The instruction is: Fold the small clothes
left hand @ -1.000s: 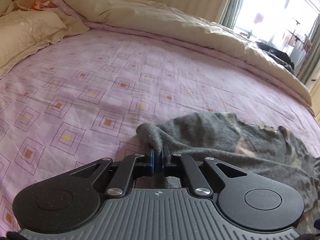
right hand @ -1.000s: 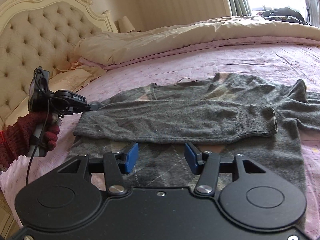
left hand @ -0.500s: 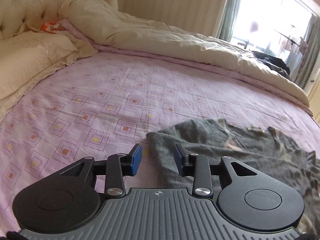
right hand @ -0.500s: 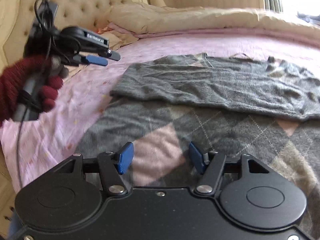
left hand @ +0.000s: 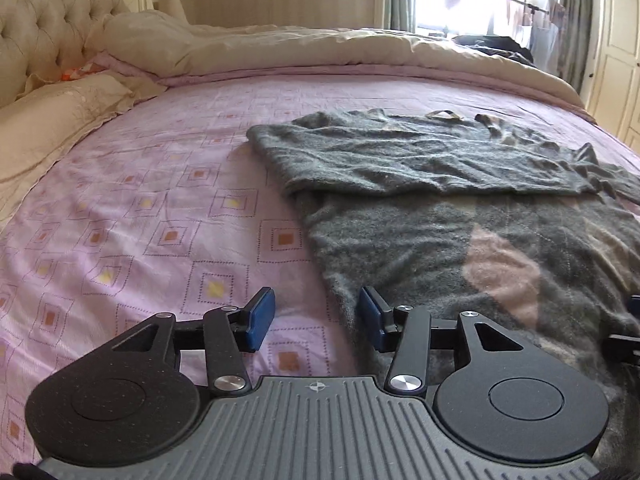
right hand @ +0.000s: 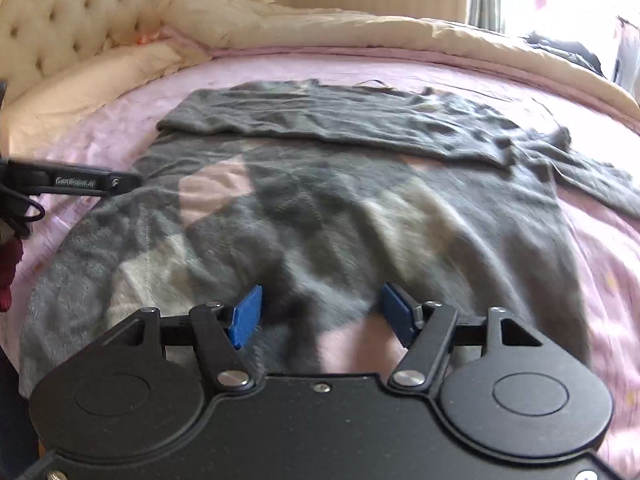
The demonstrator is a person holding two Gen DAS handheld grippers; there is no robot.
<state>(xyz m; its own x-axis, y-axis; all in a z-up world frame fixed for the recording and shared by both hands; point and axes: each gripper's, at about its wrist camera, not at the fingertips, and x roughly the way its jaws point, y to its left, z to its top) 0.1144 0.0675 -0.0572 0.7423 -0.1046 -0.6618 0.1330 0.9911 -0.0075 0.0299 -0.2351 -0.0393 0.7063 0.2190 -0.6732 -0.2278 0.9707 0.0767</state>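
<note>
A grey sweater (left hand: 440,240) with pale pink diamonds lies flat on the purple patterned sheet (left hand: 160,220). One sleeve (left hand: 400,160) is folded across its chest. My left gripper (left hand: 316,320) hovers low at the sweater's left edge. Its jaws are opening; the edge runs past the right pad and neither pad presses on it. In the right wrist view my right gripper (right hand: 320,312) stands open over the sweater (right hand: 320,208) near its hem, holding nothing. The folded sleeve (right hand: 320,120) lies beyond it. A left gripper finger (right hand: 80,180) reaches in from the left.
A cream duvet (left hand: 320,48) is bunched along the bed's far side. A pillow (left hand: 52,108) and tufted headboard (left hand: 40,20) are at the left. Dark clothes (left hand: 500,46) lie by the window. A hand in a dark red glove (right hand: 8,264) shows at the left edge.
My left gripper let go of the sweater's folded edge, opened, and drew back along its left side towards the hem. My right gripper opened a little wider and moved nearer the hem.
</note>
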